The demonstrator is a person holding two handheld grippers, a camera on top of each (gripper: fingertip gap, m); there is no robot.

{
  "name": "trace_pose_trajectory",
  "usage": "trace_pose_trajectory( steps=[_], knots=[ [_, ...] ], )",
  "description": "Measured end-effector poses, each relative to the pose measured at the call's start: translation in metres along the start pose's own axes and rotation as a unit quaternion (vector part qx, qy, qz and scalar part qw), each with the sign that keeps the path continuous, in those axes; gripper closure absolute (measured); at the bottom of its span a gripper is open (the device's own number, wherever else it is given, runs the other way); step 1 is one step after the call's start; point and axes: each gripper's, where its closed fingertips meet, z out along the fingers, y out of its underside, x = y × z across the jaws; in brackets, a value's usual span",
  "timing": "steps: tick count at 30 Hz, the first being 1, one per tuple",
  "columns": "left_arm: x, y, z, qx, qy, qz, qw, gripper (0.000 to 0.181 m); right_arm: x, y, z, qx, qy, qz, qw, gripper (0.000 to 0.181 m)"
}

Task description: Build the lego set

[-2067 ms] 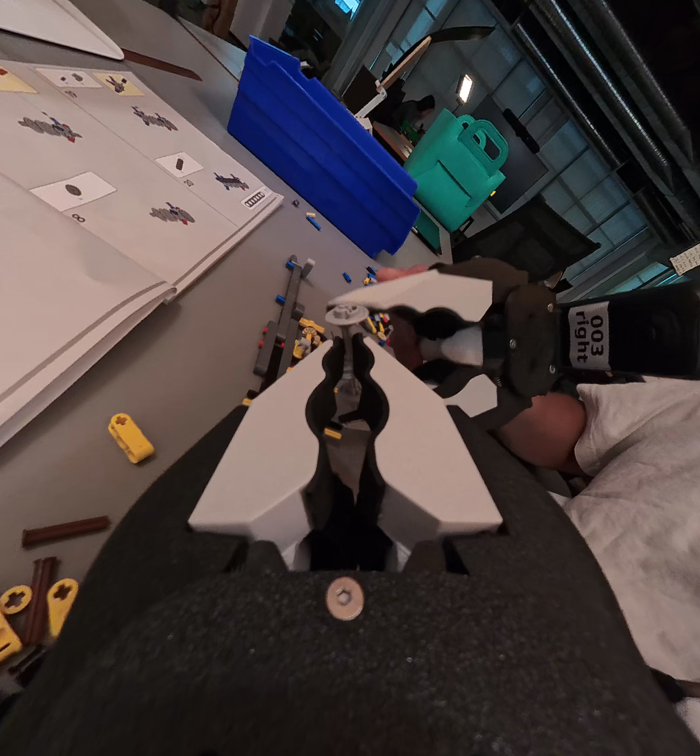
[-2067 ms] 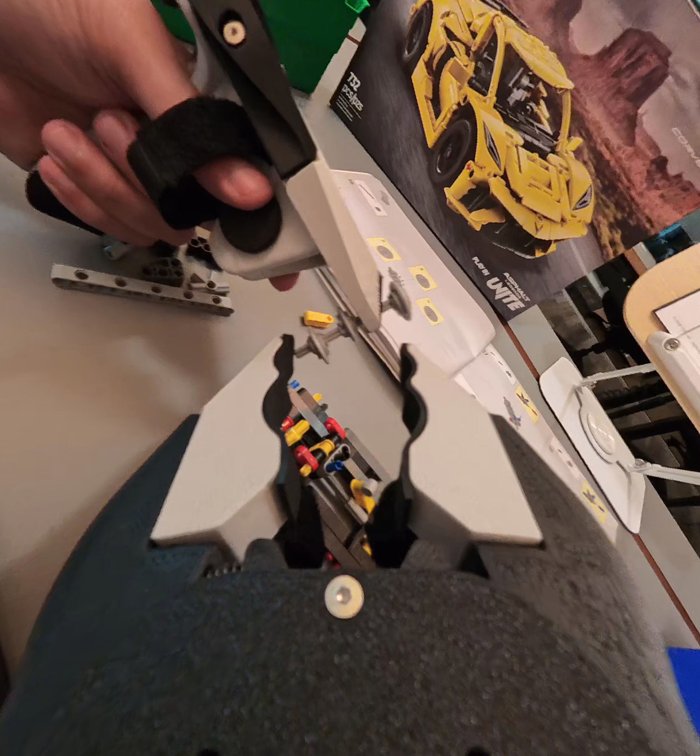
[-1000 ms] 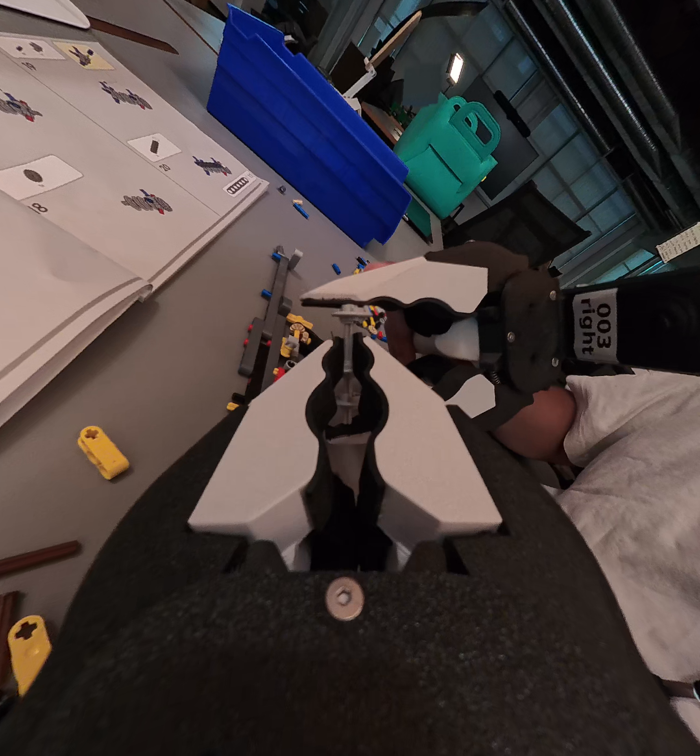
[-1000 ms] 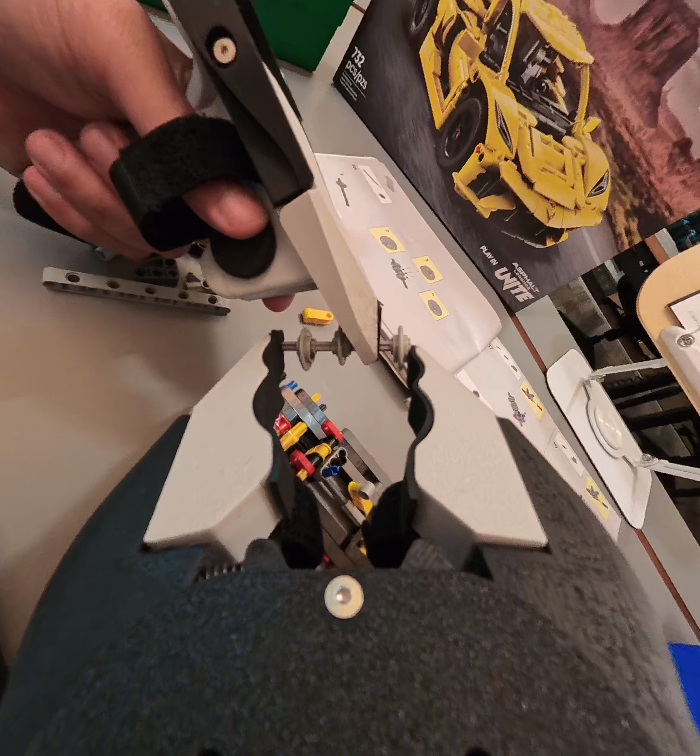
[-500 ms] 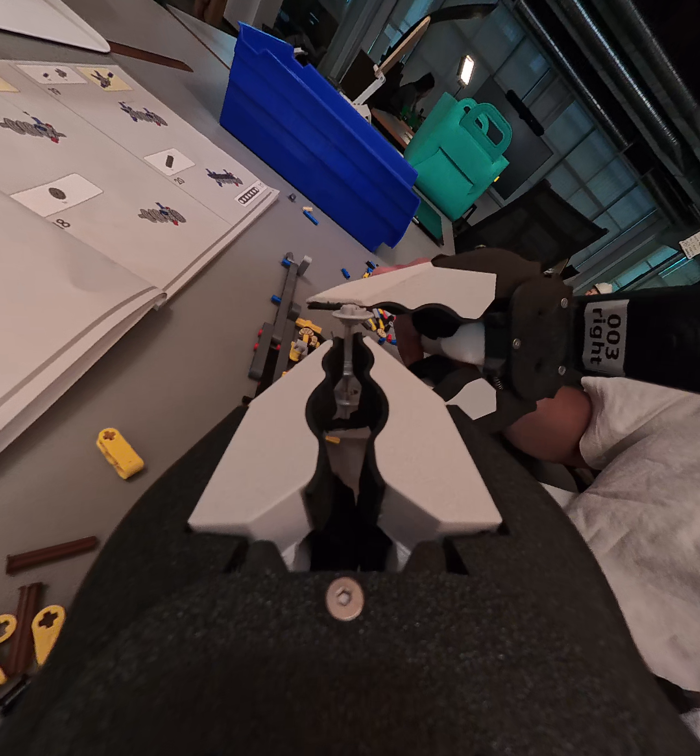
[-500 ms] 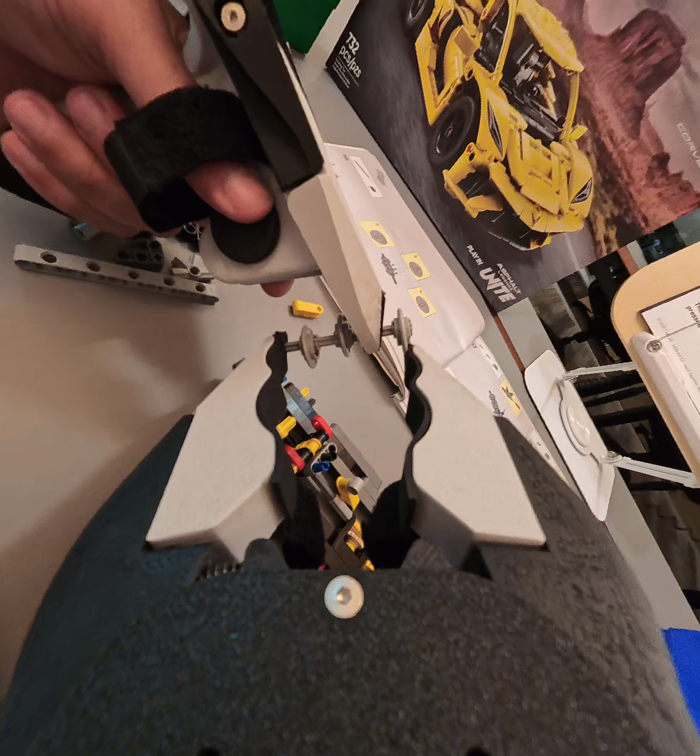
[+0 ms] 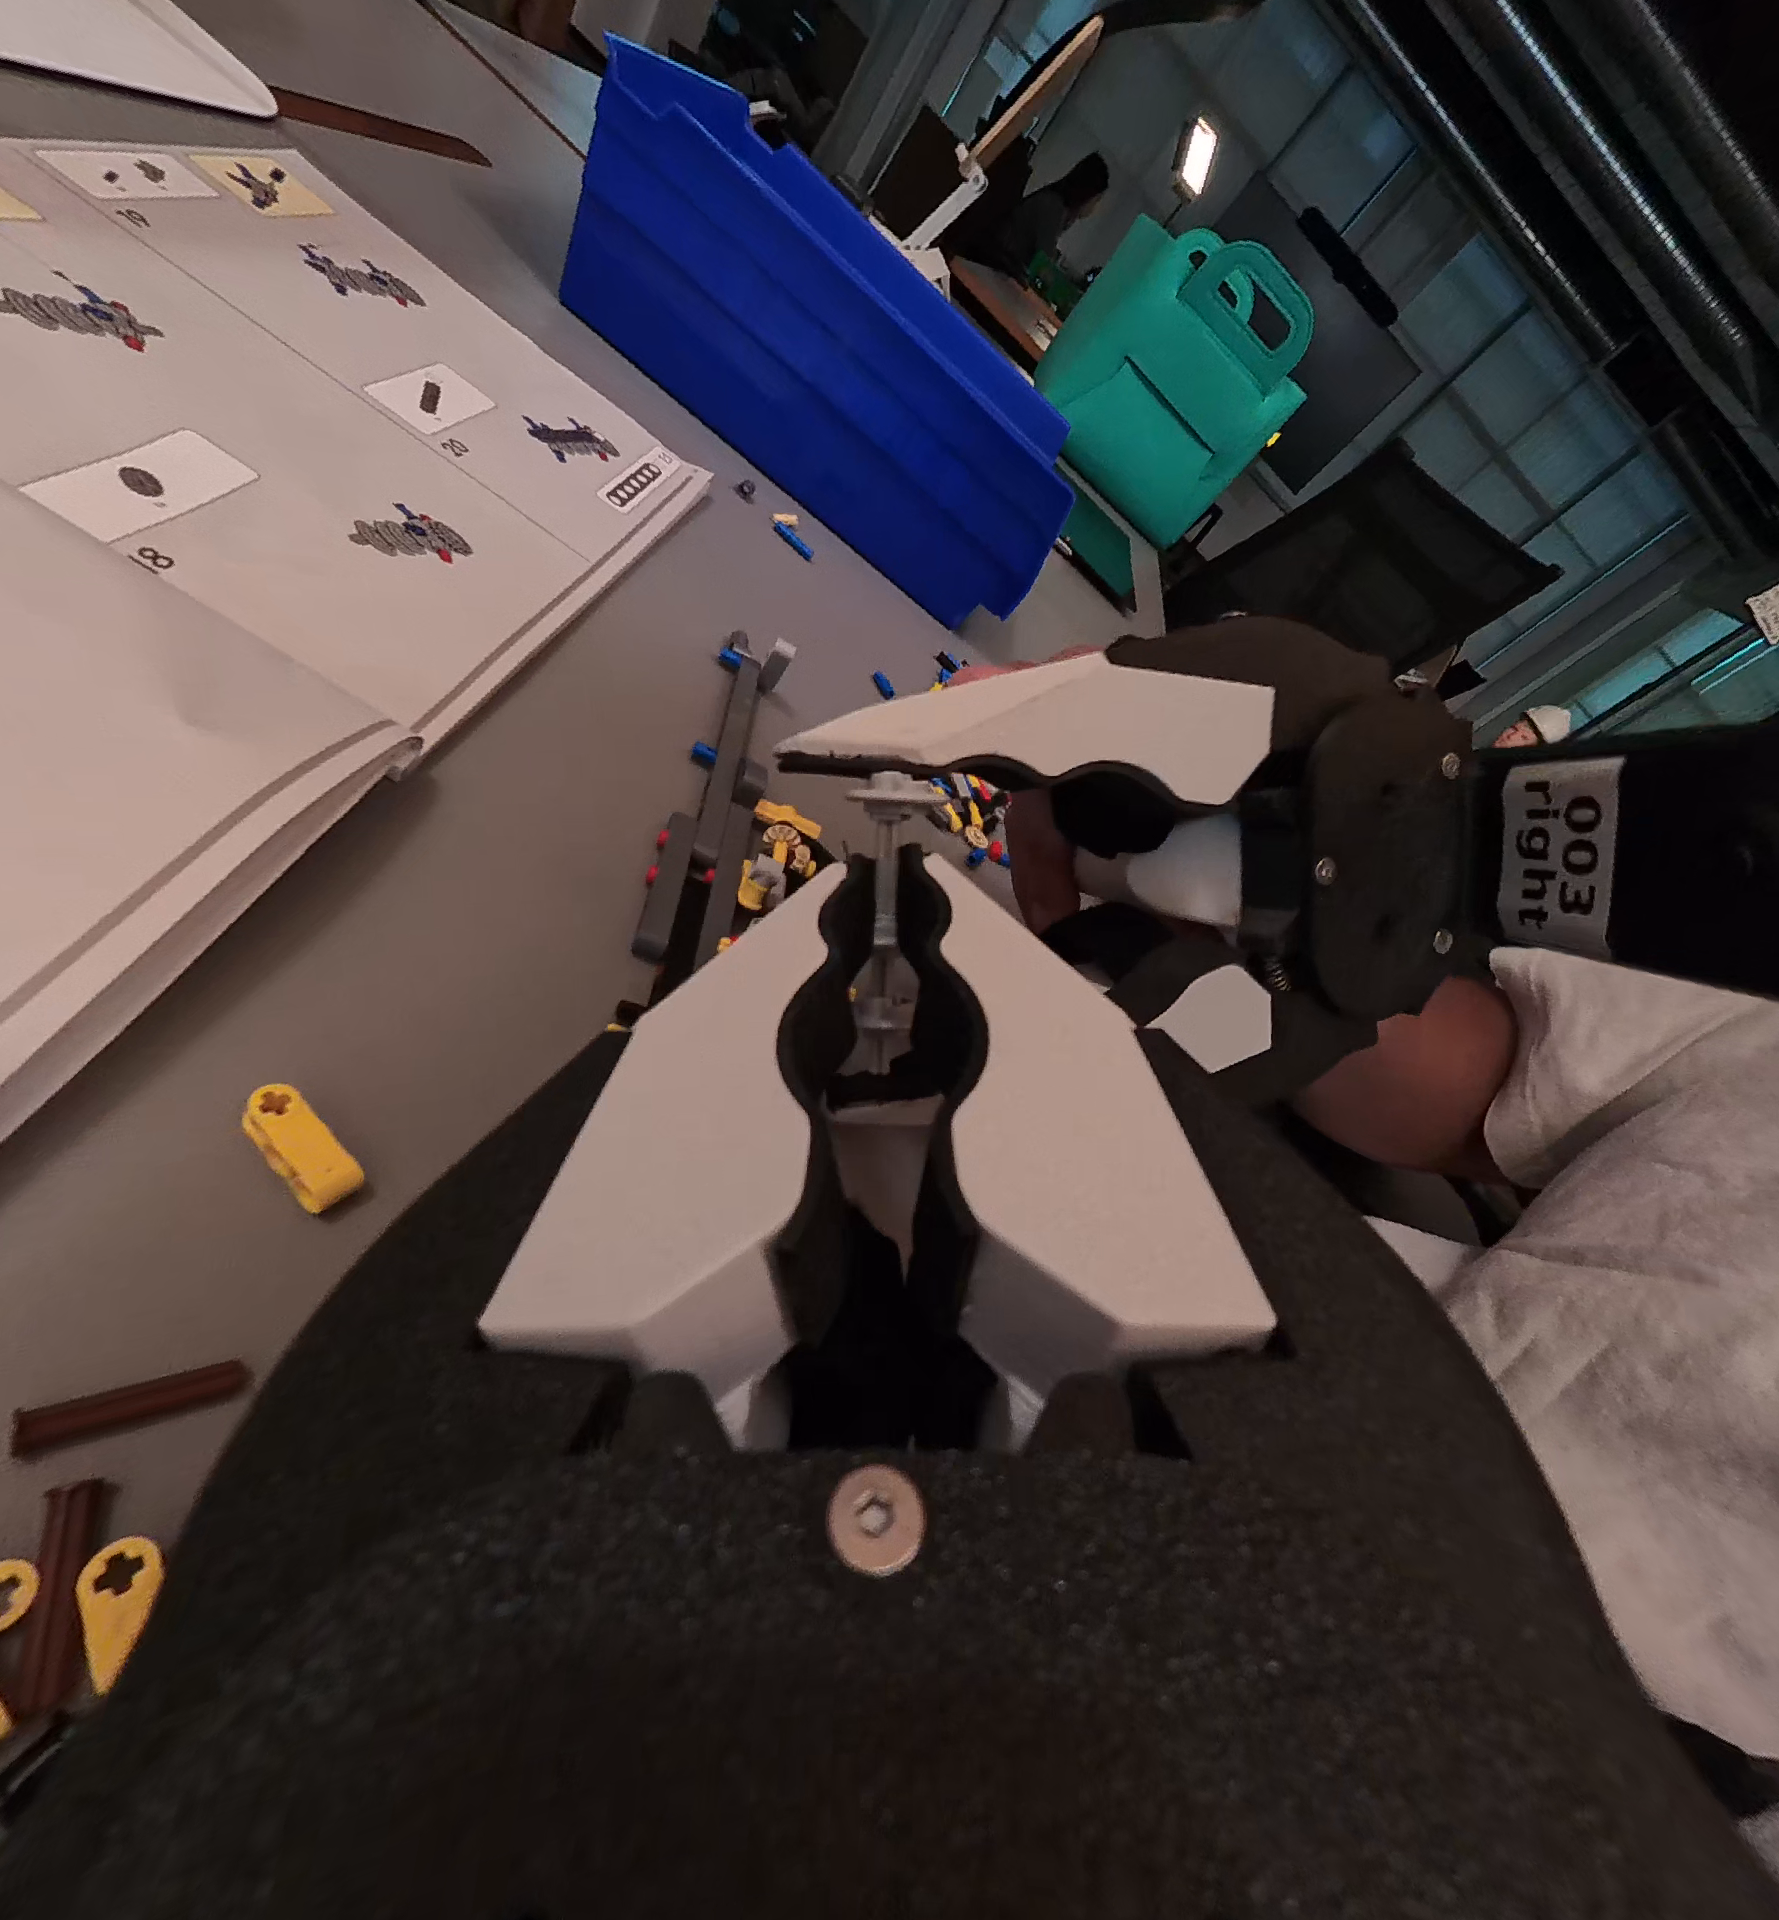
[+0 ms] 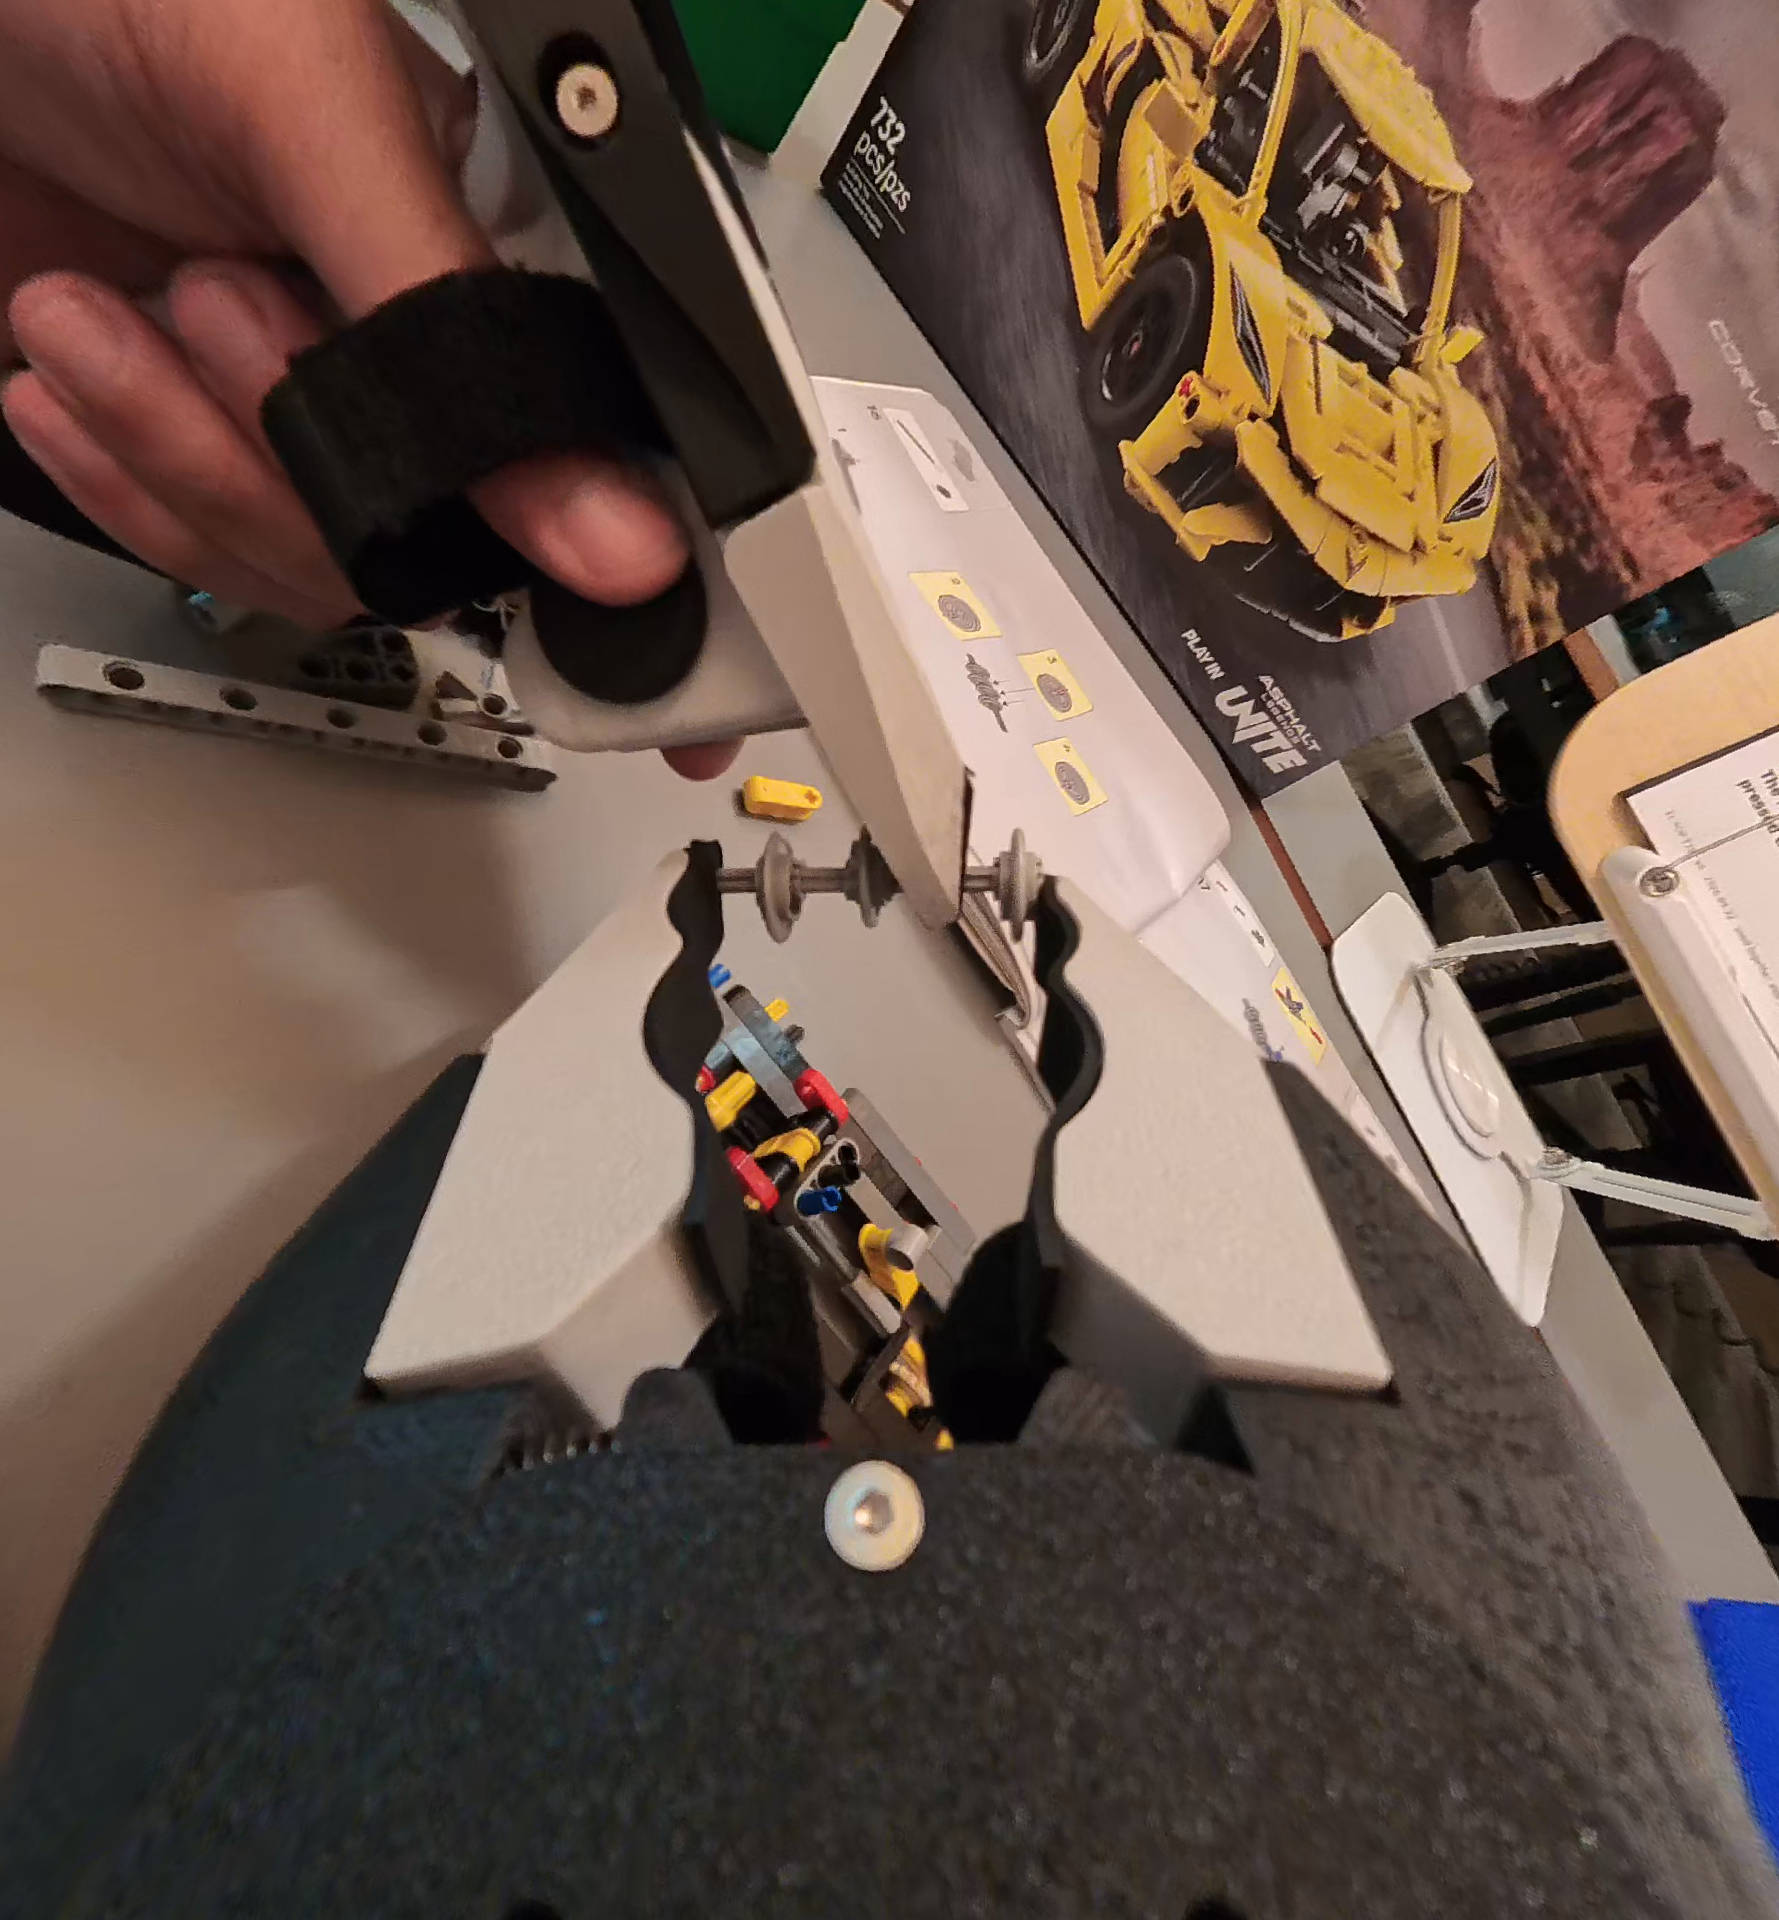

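A grey axle [image 7: 883,914] carrying several grey discs is held in the air by both grippers. My left gripper [image 7: 885,868] is shut across its shaft, and it comes in from above in the right wrist view [image 8: 942,831]. My right gripper [image 8: 869,883] spans the axle [image 8: 812,883] lengthwise, one fingertip touching each end. Its upper finger [image 7: 1020,717] lies on the end disc. A partly built grey chassis [image 8: 812,1132] with red, yellow and blue pins lies on the table below, also in the left wrist view [image 7: 729,790].
The open instruction booklet [image 7: 241,468] lies to the left, a blue bin [image 7: 812,343] behind it. Loose parts: a yellow connector [image 7: 298,1148], brown axles [image 7: 126,1403], yellow pieces [image 7: 116,1590], a grey holed beam [image 8: 293,712]. The set's box [image 8: 1332,312] stands at the back. Both grippers' tips are close together, under 4 cm apart.
The axle in my left gripper has turned from tilted to level and moved in between the right gripper's fingertips, which now touch its two ends.
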Motion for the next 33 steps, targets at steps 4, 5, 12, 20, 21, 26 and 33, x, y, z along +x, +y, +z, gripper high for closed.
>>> trace_pose_trajectory(
  steps=[4,5,12,20,21,26,33],
  knots=[
    [0.0001,-0.0017,-0.0005,0.003,0.0,0.001,1.0,0.179,0.0012,-0.0008,-0.0006,-0.001,0.004,0.003,1.0,0.122],
    [-0.0004,-0.0021,-0.0004,0.004,-0.001,0.0,1.0,0.179,0.0018,-0.0002,-0.0003,-0.001,0.006,0.002,1.0,0.122],
    [-0.0012,-0.0011,-0.0007,0.002,-0.003,0.0,1.0,0.179,0.0001,0.0009,-0.0001,-0.004,0.002,0.004,1.0,0.123],
    [-0.0007,0.0007,0.0008,0.002,-0.004,-0.001,1.0,0.179,-0.0017,0.0033,-0.0008,-0.009,-0.006,0.004,1.0,0.124],
    [-0.0006,0.0009,0.0009,0.002,-0.004,-0.001,1.0,0.179,-0.0025,0.0033,-0.001,-0.008,-0.008,0.006,1.0,0.125],
    [0.0009,0.0004,0.0003,0.001,-0.001,0.003,1.0,0.179,-0.0042,0.0022,-0.0018,-0.003,-0.013,0.006,1.0,0.132],
    [-0.0012,0.0035,0.0014,-0.006,-0.005,0.001,1.0,0.179,-0.0073,0.0056,-0.0009,-0.009,-0.031,0.014,0.999,0.133]
  ],
)
